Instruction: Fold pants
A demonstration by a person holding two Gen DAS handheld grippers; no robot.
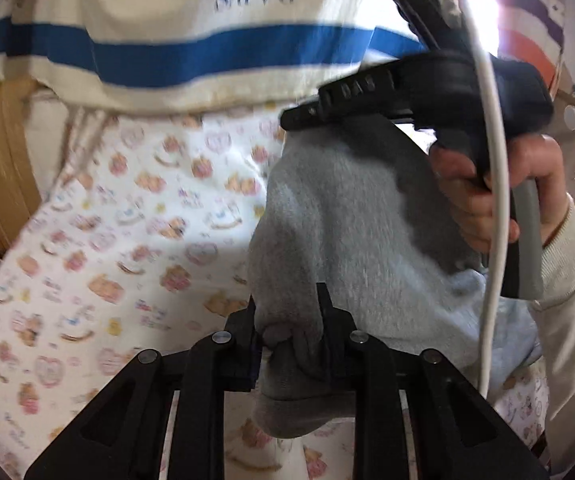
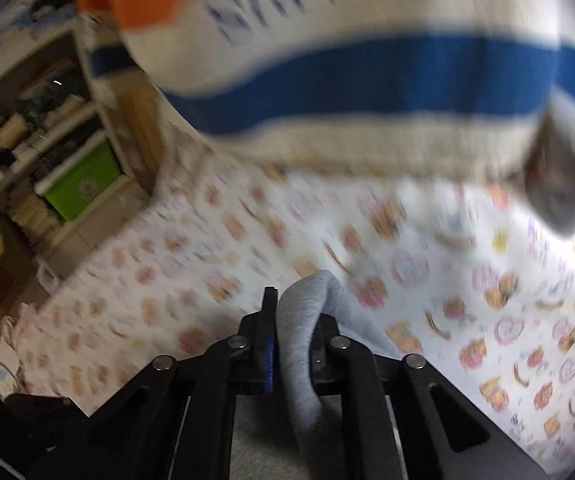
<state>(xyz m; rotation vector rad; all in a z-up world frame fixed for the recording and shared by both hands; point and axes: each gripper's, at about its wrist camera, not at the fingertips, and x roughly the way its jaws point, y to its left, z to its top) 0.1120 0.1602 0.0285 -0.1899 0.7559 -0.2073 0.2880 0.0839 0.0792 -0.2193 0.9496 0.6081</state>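
Gripping the grey pants [image 1: 327, 216] with both grippers, a person lifts them above the patterned sheet [image 1: 127, 220].

Nearest in the left wrist view, the left gripper [image 1: 291, 340] is clamped on a bunched fold of the pants, the cloth squeezed between its black fingers and hanging down past them. Beyond it the fabric rises up to the right gripper [image 1: 299, 118], which pinches the upper edge; the person's right hand [image 1: 499, 196] wraps its handle, a white cable [image 1: 491, 200] running across in front. In its own view the right gripper [image 2: 291, 320] is closed on a grey fold. Behind the pants, farther over the sheet, stands the person's striped sweater [image 1: 191, 48], with shelves [image 2: 47, 140] off to one side.
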